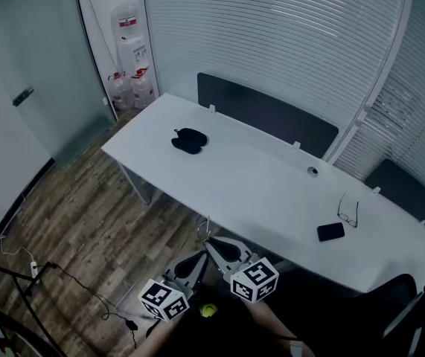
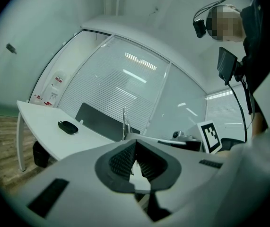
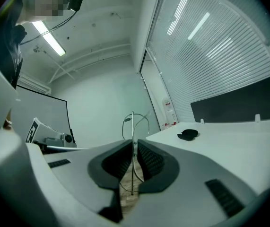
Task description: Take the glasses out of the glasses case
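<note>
Nearest the camera, the left tongs (image 1: pixel 197 260) and the right tongs (image 1: pixel 216 245) are held side by side above the wooden floor (image 1: pixel 85 229), short of the near edge of the counter (image 1: pixel 272 192), with their tips almost meeting. In the right gripper view the right tongs (image 3: pixel 133 148) are seen clamped on a thin wire frame (image 3: pixel 132 126), whose straight stem runs upright through the narrow gap between the pads, with a loop curving off its top. What the frame belongs to cannot be made out. In the left gripper view the tips of the left tongs (image 2: pixel 134 145) are drawn together with nothing seen between the pads. The same wire frame (image 2: pixel 124 122) rises just beyond them, and whether it is pinched there cannot be told.

On the right part of the white counter a black phone (image 1: pixel 330 231) is laid flat, and a pair of glasses (image 1: pixel 348 211) rests just beside it. A small round thing (image 1: pixel 312 171) sits farther back. The black glasses case (image 1: pixel 189 140) lies alone towards the far left end, well apart from both tongs. Whether it is open cannot be told.

Behind the counter a dark divider panel (image 1: pixel 264 114) is mounted, backed by slatted blinds (image 1: pixel 272 36). A water dispenser (image 1: pixel 132 50) stands in the far corner.
</note>
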A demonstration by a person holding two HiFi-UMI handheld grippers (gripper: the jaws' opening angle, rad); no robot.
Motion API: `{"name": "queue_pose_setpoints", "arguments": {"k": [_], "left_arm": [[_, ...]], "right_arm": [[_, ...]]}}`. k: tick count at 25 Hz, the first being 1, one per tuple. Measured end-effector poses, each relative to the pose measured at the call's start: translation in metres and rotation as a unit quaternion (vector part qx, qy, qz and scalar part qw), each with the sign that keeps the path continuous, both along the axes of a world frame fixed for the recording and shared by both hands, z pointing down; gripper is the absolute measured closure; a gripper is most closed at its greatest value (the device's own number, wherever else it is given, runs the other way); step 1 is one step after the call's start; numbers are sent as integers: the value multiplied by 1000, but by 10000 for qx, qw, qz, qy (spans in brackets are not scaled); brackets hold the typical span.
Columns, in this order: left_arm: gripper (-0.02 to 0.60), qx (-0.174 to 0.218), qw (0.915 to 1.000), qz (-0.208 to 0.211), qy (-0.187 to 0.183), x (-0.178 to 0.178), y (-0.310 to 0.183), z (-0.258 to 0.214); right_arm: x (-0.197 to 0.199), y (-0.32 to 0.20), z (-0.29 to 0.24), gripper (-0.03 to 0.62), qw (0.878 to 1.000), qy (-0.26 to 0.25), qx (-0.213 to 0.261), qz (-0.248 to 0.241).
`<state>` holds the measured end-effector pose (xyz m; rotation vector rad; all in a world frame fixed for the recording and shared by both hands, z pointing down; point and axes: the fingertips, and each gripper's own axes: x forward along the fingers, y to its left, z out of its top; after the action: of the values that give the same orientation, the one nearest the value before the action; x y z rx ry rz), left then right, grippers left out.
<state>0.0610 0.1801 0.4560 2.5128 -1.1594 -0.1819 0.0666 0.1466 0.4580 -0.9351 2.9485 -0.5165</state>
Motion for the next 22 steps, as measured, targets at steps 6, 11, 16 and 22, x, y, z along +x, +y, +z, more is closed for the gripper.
{"name": "queue_pose_setpoints", "arguments": {"k": [6, 11, 16, 22], "left_arm": [[572, -97, 9999, 48, -23, 15, 26, 5], [572, -43, 10000, 49, 12, 17, 28, 1], [572, 69, 9998, 160, -66, 14, 24, -3], [572, 226, 9996, 129, -81, 7, 18, -15]], "right_arm": [[15, 26, 5, 554, 9999, -49, -158, -23], [16, 28, 0, 554, 9999, 32, -16, -116], [13, 24, -4, 554, 9999, 88, 116, -36], [6, 20, -16, 554, 9997, -12, 213, -97]]}}
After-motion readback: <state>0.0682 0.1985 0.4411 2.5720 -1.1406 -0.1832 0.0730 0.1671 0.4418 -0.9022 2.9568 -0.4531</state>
